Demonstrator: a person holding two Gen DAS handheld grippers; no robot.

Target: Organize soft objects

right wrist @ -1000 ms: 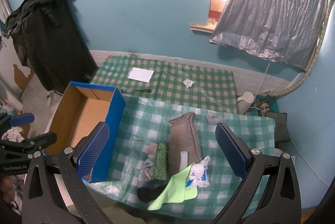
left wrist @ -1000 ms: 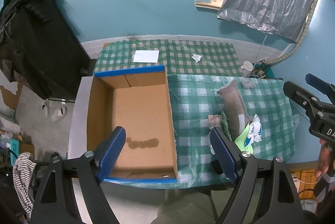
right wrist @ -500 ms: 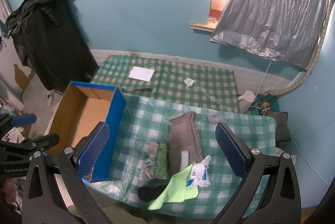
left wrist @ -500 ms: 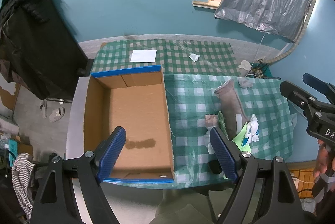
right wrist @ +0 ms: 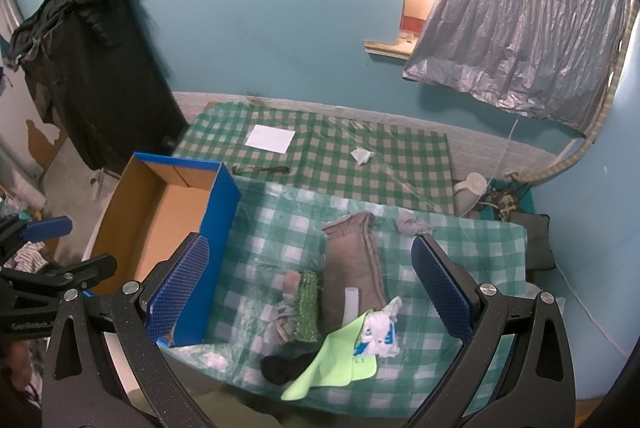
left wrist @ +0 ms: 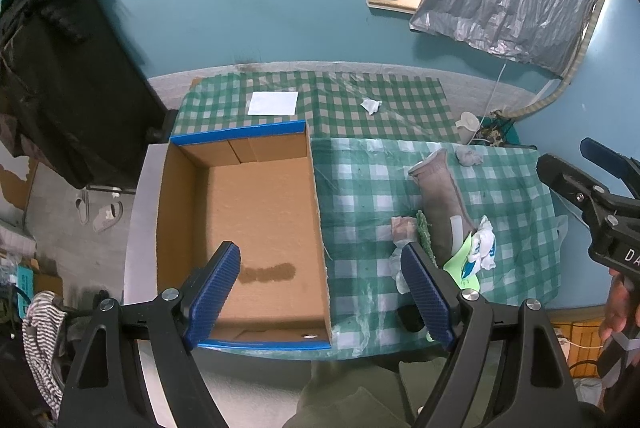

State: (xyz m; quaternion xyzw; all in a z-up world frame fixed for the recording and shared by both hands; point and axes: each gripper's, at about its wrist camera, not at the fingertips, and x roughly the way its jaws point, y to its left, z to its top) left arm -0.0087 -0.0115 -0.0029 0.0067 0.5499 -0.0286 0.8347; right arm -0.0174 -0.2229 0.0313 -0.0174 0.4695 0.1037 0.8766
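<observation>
Two grippers hang high over the table, both spread wide and empty. The left gripper sits above the bare cardboard box at centre-left of its frame, presumably the destination. The right gripper looks down on the soft pile at lower centre: a brown folded garment, a green cloth, socks. Nothing is sorted yet.

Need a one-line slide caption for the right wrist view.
Open right gripper hovers above a pile of soft items on the checked tablecloth, beside an empty cardboard box.
</observation>
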